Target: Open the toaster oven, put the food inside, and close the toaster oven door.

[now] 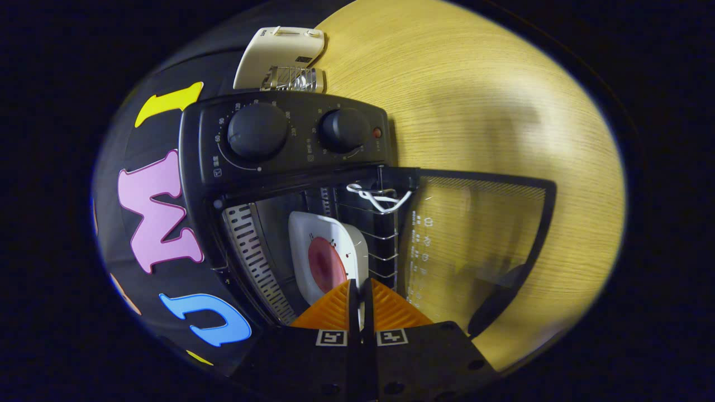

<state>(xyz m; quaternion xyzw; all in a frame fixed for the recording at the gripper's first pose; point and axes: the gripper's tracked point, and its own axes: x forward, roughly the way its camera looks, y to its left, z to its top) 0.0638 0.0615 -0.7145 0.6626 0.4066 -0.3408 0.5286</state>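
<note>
The black toaster oven (290, 139) stands with its glass door (480, 240) swung fully open over the wooden table (475, 100). Inside, on the wire rack (386, 237), rests a white plate (313, 234) carrying a round red piece of food (325, 265). My gripper (360, 287) reaches into the oven mouth. Its fingers (329, 312) are pressed almost together on the plate's near rim, and a thin sliver of white shows between them. The near part of the plate is hidden behind the fingers.
A white cord loop (377, 198) hangs at the oven's opening near the door hinge. Two large knobs (257, 131) sit on the control panel. A cream appliance with a metal grille (279, 56) stands beyond the oven.
</note>
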